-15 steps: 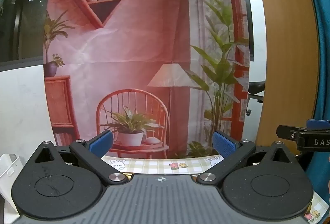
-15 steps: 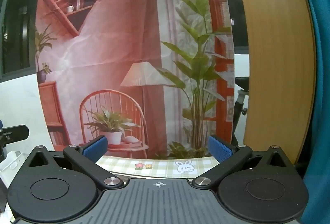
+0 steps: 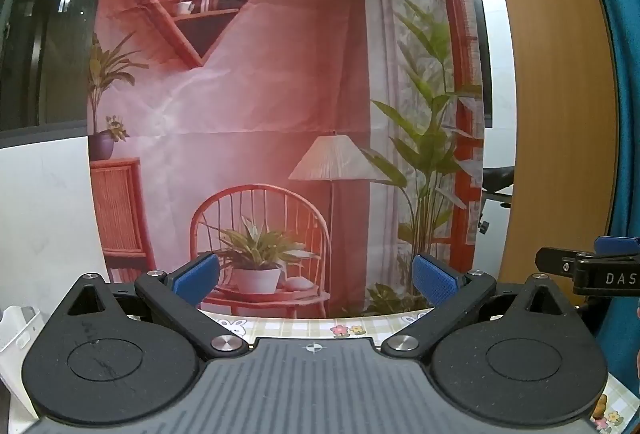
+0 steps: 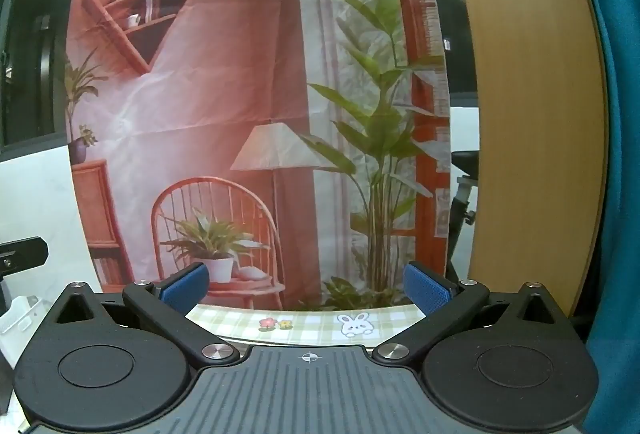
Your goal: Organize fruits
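I hold left gripper point(image 3: 316, 274) and right gripper point(image 4: 306, 286) spread, empty | backdrop point(image 3: 280, 94) at 12 | no fruit visible | risk: blind descent, wrong grab.

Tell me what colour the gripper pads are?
Blue pads, clearest in the right wrist view.

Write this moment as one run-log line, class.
left gripper: open, empty | right gripper: open, empty | fruit: none in view | facing: backdrop | below: checked tablecloth
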